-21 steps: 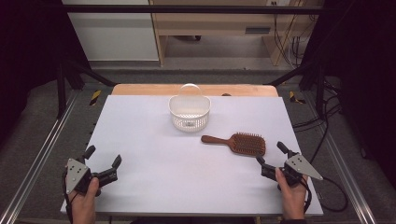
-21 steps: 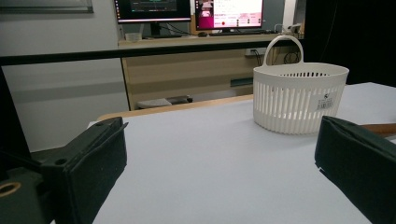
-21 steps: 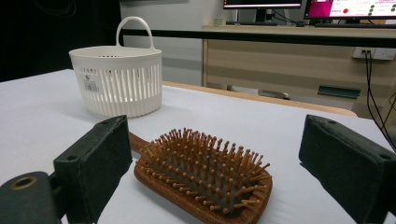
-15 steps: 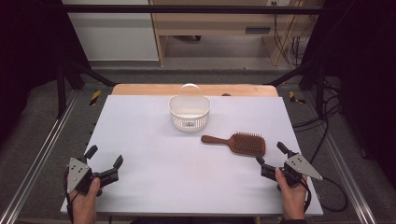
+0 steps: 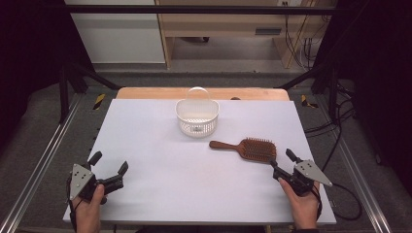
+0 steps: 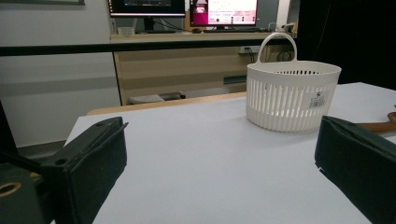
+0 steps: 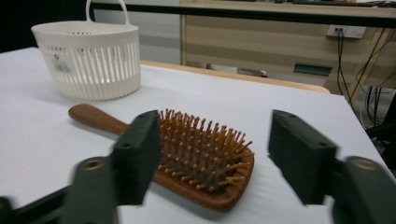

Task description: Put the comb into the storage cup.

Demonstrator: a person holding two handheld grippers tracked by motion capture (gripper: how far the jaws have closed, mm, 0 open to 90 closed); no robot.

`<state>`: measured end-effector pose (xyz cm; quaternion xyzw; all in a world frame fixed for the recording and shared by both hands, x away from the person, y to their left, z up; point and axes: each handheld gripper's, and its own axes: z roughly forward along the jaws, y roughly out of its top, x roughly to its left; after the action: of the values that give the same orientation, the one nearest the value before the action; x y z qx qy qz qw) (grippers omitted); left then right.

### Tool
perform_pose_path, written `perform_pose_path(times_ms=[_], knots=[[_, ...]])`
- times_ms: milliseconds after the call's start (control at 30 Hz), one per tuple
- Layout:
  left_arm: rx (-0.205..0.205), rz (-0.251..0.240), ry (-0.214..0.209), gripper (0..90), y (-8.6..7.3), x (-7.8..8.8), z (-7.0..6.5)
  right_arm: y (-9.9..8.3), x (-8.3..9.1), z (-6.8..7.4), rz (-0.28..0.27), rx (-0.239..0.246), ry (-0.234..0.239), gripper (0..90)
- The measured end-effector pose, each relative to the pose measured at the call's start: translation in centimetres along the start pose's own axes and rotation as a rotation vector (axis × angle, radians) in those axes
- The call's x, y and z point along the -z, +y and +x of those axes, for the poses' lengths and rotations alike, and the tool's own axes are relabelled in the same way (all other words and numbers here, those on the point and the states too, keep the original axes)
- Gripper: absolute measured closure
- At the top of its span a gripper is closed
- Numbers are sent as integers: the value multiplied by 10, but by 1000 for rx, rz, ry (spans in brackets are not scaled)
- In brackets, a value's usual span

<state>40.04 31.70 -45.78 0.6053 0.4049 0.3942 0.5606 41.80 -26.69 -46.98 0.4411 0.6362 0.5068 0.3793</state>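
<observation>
A: Containers first. One white slotted basket (image 5: pixel 197 118) with a hoop handle stands upright at the far middle of the white counter (image 5: pixel 160 170). Its inside looks bare from above; the left claw view gives the rim and a label on the wall, not the floor of it.

B: The brush?

A: Wooden brush (image 5: pixel 245 148) lies flat on the counter, bristles up, near the basket on its right and nearer the person, not touching it. The handle points left toward the basket, the paddle head toward the right claw (image 5: pixel 283 162).

B: How close is that claw?

A: Just beside the head, on the near right. Its jaws stand apart, roughly as wide as the head. In the right claw view the head (image 7: pixel 205 163) sits beyond and between the two jaws; no pad touches it. Nothing is held.

B: Left claw?

A: The left claw (image 5: pixel 109 164) sits at the near left corner, jaws spread wide with nothing between them, well apart from brush and basket.

B: Look of the brush?

A: Reddish-brown wood, rounded oblong head, dense pale-tipped pins in rows, slim tapering handle.
</observation>
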Motion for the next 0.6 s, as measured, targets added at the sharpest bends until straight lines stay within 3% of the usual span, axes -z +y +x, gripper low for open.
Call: perform_pose_path(times_ms=[67,100,167,200,233,333,433,600], knots=[[-2,4,1,24,-1,0,0,0,1,-1,16,-2,4,642],[-2,5,1,24,-1,0,0,0,1,-1,16,-2,4,642],[2,4,5,24,-1,1,1,-1,1,-3,45,-6,-20,815],[4,2,6,24,-1,1,1,-1,1,-3,45,-6,-20,815],[6,1,8,24,-1,1,1,-1,0,-6,76,-19,-20,884],[12,2,13,25,-1,2,2,-1,-2,-7,114,-16,-30,900],[14,1,16,25,-1,2,3,2,-8,-8,198,-5,-28,900],[13,3,14,25,-1,2,3,9,-17,-13,247,-15,-31,900]])
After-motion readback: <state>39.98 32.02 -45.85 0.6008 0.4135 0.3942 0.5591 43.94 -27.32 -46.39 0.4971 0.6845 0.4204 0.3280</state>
